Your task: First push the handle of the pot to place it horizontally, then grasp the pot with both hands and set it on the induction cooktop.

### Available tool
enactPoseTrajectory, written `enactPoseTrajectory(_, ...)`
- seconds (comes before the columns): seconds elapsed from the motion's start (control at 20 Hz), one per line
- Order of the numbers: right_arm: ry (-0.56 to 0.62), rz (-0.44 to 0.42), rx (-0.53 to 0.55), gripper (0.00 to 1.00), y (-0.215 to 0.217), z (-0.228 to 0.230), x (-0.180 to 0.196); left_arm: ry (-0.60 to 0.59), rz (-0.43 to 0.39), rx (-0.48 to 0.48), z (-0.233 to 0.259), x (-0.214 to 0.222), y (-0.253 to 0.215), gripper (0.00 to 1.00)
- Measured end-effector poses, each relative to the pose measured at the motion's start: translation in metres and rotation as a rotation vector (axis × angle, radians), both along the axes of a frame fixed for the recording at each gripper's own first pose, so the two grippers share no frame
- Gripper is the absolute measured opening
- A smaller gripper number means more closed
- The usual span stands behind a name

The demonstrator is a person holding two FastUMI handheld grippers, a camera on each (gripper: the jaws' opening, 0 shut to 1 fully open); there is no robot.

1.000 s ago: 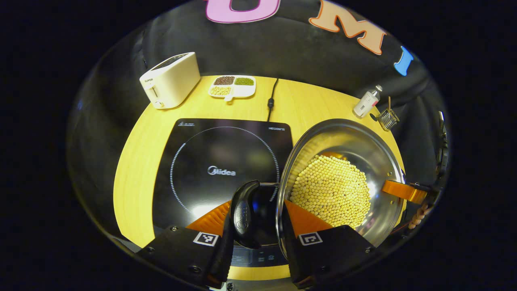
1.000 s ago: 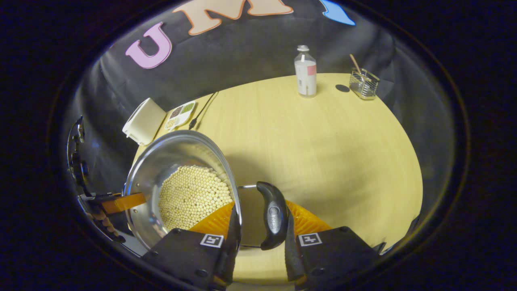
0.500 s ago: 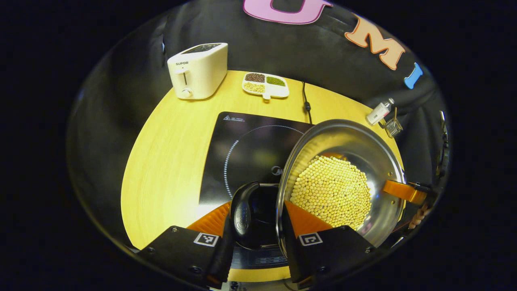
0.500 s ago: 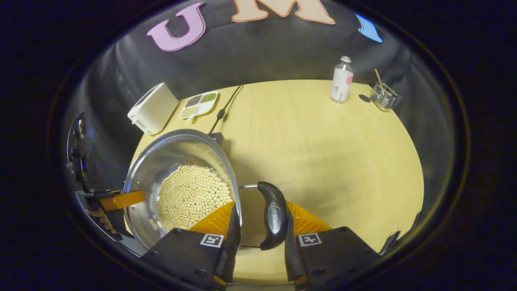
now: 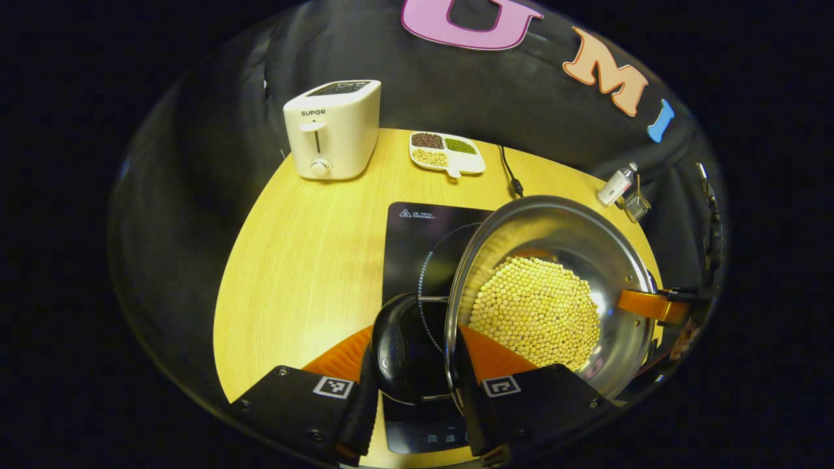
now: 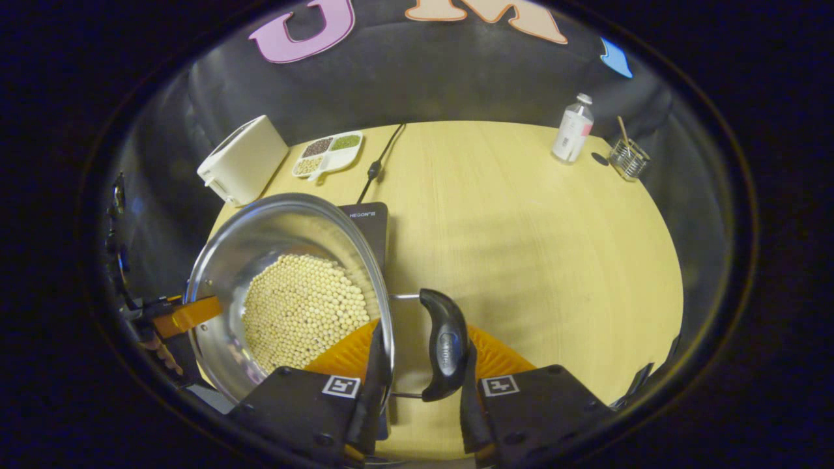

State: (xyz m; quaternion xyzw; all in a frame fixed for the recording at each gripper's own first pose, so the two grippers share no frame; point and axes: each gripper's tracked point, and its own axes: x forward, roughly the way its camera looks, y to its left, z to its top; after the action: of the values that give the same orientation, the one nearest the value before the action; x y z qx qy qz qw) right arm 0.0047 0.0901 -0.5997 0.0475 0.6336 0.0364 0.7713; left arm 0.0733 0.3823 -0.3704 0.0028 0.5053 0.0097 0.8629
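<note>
Carried rightward since a second ago, the bean-filled steel pot point(image 5: 554, 286) hangs over the induction cooktop's point(image 5: 417, 247) right edge, rigid and heavy, the left gripper point(image 5: 412, 384) and right gripper point(image 6: 417, 384) each clenched on a side handle.

In the left gripper view, the toaster point(image 5: 333, 129) stands at the surface's point(image 5: 306, 247) far left corner, with the divided dish point(image 5: 447, 152) beside it along the far edge. The cooktop point(image 5: 417, 247) lies mid-surface, the pot point(image 5: 547, 293) over its right part. A bottle point(image 5: 616, 185) and wire holder point(image 5: 636, 206) sit at the far right edge.
</note>
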Motion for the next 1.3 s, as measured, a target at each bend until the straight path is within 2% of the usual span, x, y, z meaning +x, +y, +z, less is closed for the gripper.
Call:
enactPoseTrajectory(0.1,0.004,-0.003,0.0,0.53,-0.003,0.004,-0.009,-0.004,-0.019,0.018,0.001,0.009,0.009,0.57)
enactPoseTrajectory(0.15,0.01,-0.005,0.003,0.48,-0.003,0.003,-0.011,-0.014,-0.03,0.03,0.002,0.012,0.013,0.57)
enactPoseTrajectory(0.2,0.003,-0.007,0.006,0.53,-0.003,0.002,-0.011,-0.02,-0.042,0.039,0.003,0.016,0.016,0.57)
enactPoseTrajectory(0.3,-0.012,0.005,0.009,0.48,-0.003,0.001,-0.008,-0.03,-0.043,0.038,0.006,0.016,0.017,0.57)
enactPoseTrajectory(0.45,-0.035,0.01,0.022,0.49,-0.004,0.0,-0.005,-0.051,-0.038,0.036,0.001,0.028,0.021,0.56)
enactPoseTrajectory(0.5,-0.042,0.012,0.025,0.53,-0.004,0.0,-0.006,-0.056,-0.041,0.036,0.0,0.03,0.022,0.57)
enactPoseTrajectory(0.7,-0.06,0.031,0.031,0.53,-0.002,-0.002,-0.007,-0.078,-0.048,0.024,0.001,0.034,0.02,0.57)
enactPoseTrajectory(0.8,-0.061,0.033,0.031,0.49,-0.002,-0.002,-0.008,-0.079,-0.044,0.019,0.001,0.033,0.02,0.57)
enactPoseTrajectory(1.0,-0.056,0.019,0.035,0.49,-0.002,-0.001,-0.008,-0.095,-0.027,0.01,0.001,0.034,0.02,0.58)
enactPoseTrajectory(1.15,-0.034,-0.016,0.05,0.54,-0.002,0.004,-0.007,-0.103,-0.031,0.01,0.002,0.033,0.019,0.61)
enactPoseTrajectory(1.2,-0.023,-0.023,0.061,0.52,-0.002,0.001,-0.007,-0.103,-0.042,0.012,0.002,0.033,0.019,0.62)
enactPoseTrajectory(1.3,-0.001,-0.043,0.08,0.54,-0.002,-0.001,-0.007,-0.066,-0.052,0.026,-0.002,0.029,0.02,0.65)
